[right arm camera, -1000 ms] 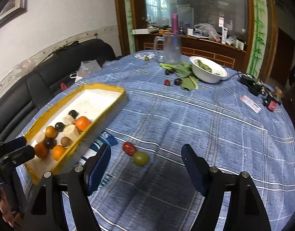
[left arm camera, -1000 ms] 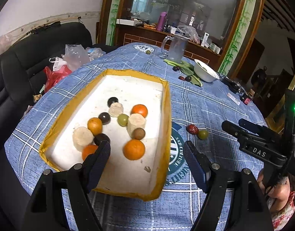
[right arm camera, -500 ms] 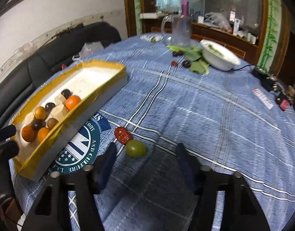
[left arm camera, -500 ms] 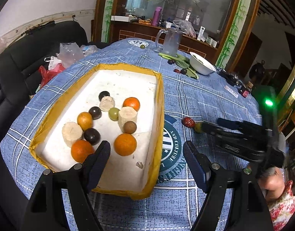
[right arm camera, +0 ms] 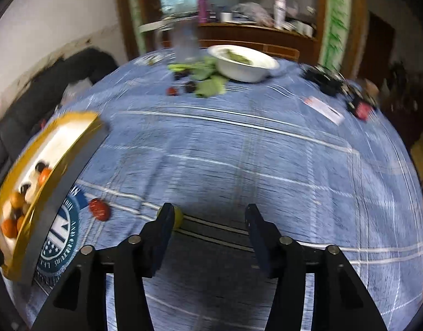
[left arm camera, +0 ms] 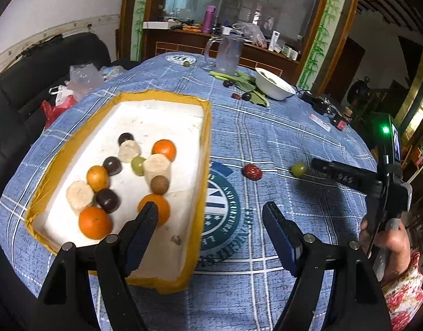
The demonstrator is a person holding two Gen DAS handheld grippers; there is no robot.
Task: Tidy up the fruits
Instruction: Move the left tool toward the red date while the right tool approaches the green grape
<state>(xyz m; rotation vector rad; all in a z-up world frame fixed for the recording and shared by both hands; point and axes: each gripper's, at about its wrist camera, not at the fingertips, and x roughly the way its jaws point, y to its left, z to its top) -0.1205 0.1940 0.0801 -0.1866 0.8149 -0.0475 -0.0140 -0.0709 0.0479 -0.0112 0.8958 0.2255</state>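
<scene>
the left gripper (left arm camera: 210, 215) hangs with its jaws wide apart and nothing between the pads. its left finger stands over the near right part of the tray (left arm camera: 203, 182), covering the lower half of one orange (left arm camera: 159, 205); its right finger is over bare cloth (left arm camera: 266, 138). ahead and left of it, in the tray, lie more oranges, pale cut chunks, dark round fruits and a green one, some touching and partly hiding each other. ahead and right of it, outside the tray, a red date (left arm camera: 252, 171) lies on the cloth, and further right a green grape (left arm camera: 298, 169) sits just off the tip of the right gripper (left arm camera: 316, 163), which shows only from the side here, so its gap cannot be read in that view.

the right wrist view is badly smeared. there the right gripper (right arm camera: 208, 216) has its jaws about half apart, having just widened a touch after narrowing, and holds nothing. the grape (right arm camera: 178, 217) peeks from behind its left finger, mostly hidden; whether it lies inside the gap or just outside i cannot tell. the date (right arm camera: 99, 209) lies left of that finger, apart from the grape. the tray (right arm camera: 59, 176) is cut off at the left edge, its fruit a blur. far ahead, a white bowl (right arm camera: 243, 62) sits on green leaves with a few small dark fruits beside them.
</scene>
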